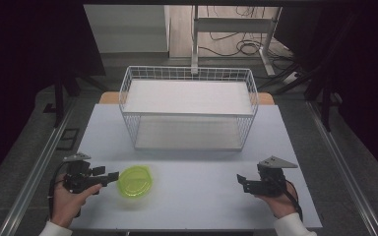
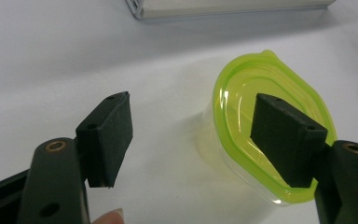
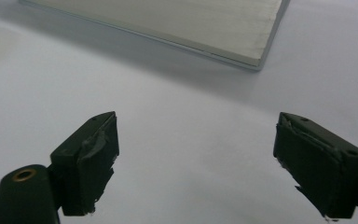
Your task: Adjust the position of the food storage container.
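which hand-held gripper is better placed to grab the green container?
Left. The left hand-held gripper is open right at the green container; in the left gripper view one jaw sits over its rim. The right hand-held gripper is open over bare table, well off to the side.

Looks like a lab recording bay: white desk (image 1: 275,132) boxed in by black curtains (image 1: 29,59), loose cables (image 1: 236,46) on floor behind.

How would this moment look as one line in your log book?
left tongs: open, one jaw inside green container | right tongs: open, holding nothing | wire basket: behind
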`<state>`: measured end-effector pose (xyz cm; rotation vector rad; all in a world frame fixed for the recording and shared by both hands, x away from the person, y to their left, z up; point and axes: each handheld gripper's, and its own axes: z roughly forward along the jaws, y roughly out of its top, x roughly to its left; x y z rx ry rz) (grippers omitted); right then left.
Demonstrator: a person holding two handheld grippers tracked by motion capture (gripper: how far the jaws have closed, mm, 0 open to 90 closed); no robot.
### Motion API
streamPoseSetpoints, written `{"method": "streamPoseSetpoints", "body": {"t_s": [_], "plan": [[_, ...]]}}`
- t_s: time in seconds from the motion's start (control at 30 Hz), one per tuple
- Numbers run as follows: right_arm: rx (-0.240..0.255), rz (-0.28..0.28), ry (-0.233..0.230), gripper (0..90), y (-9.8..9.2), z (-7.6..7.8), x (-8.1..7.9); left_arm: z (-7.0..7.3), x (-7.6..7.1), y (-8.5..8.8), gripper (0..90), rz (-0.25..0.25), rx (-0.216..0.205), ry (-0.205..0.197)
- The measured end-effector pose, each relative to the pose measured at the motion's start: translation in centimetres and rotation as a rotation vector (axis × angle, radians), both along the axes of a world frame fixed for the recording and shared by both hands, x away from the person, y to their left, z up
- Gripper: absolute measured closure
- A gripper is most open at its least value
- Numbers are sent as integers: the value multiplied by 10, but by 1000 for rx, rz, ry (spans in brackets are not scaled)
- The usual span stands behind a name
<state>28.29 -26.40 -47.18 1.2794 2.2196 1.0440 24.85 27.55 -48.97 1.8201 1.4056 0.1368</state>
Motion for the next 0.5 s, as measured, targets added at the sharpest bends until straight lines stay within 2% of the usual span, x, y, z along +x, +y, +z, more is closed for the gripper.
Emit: {"method": "streamPoseSetpoints", "body": {"t_s": [0.07, 0.33, 0.5], "plan": [[4, 8, 17, 163, -1, -1, 1, 0, 0, 0, 294, 3, -1, 4], [4, 43, 34, 185, 6, -2, -1, 2, 0, 1, 298, 6, 4, -1], [8, 44, 40, 187, 6, -1, -1, 6, -2, 2, 307, 9, 7, -4]]}}
